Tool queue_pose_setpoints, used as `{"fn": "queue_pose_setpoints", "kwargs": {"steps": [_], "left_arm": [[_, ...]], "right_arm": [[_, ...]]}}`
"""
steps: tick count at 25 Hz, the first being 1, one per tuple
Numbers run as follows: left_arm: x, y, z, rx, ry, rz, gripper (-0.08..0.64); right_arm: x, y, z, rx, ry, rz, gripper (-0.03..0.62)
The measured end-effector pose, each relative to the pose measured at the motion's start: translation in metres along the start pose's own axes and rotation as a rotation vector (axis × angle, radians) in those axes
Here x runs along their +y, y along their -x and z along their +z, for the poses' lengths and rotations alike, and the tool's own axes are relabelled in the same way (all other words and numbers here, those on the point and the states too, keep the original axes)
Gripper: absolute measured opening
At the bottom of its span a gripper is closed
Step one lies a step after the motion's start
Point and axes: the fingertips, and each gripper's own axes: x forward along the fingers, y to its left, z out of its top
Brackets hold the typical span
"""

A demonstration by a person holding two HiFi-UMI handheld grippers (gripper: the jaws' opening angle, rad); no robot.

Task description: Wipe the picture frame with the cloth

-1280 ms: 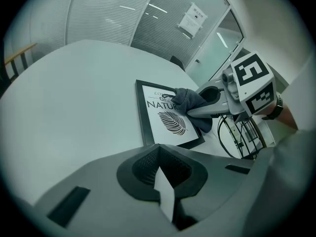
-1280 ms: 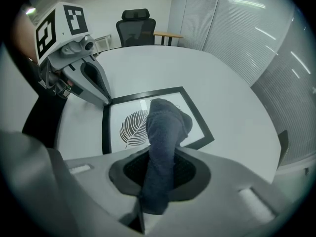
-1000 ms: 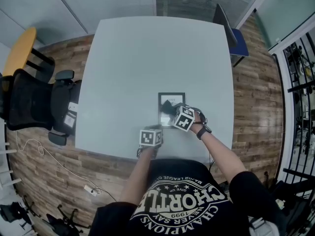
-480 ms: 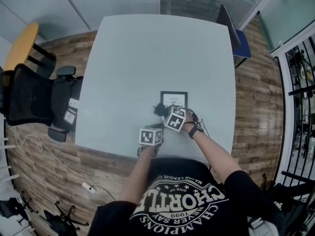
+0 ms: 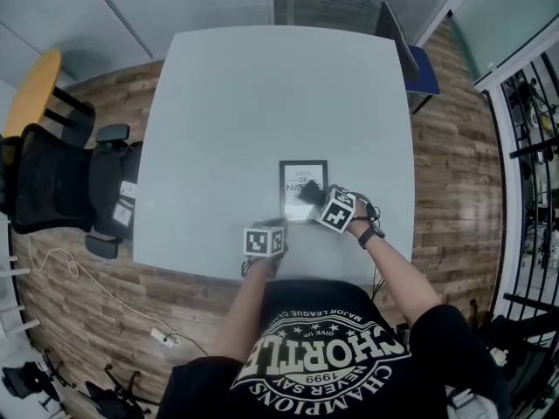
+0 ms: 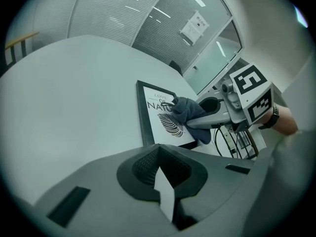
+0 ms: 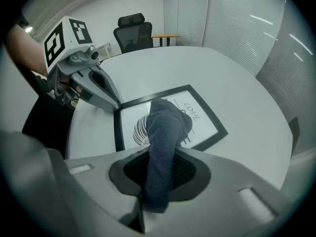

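Right tool [image 5: 311,193]: clenched on cloth [image 7: 165,127], on picture frame [image 5: 295,175] middle
Left tool [image 7: 113,104]: clenched empty, at the frame's corner

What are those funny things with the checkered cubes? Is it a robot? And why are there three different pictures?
It's not a robot. A person holds a tool with two pinching jaws in each hand, and the cubes are part of those tools. One picture comes from a camera on the person's head, looking down at the grey table. The other two come from cameras riding on each tool. On the table lies a black picture frame with a leaf print. The right gripper pinches a dark cloth and holds it on the picture. The left gripper has its jaws together, empty, with its tip by a corner of the frame.
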Motion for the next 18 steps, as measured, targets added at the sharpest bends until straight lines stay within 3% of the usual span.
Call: {"fn": "queue_pose_setpoints", "kwargs": {"steps": [5,9,13,18], "left_arm": [[0.0,0.0,0.001,-0.004,0.0,-0.001,-0.005],[-0.002,0.001,0.0,-0.007,0.004,-0.003,-0.005],[-0.001,0.001,0.0,-0.015,0.012,-0.009,-0.005],[-0.002,0.001,0.0,-0.023,0.023,-0.019,-0.005]], "right_arm": [[-0.005,0.005,-0.015,-0.023,-0.065,-0.01,0.074],[-0.003,0.005,-0.014,-0.01,-0.063,-0.012,0.074],[0.009,0.006,0.02,-0.076,-0.021,0.027,0.074],[0.034,-0.009,0.06,-0.096,0.101,0.1,0.074]]}}
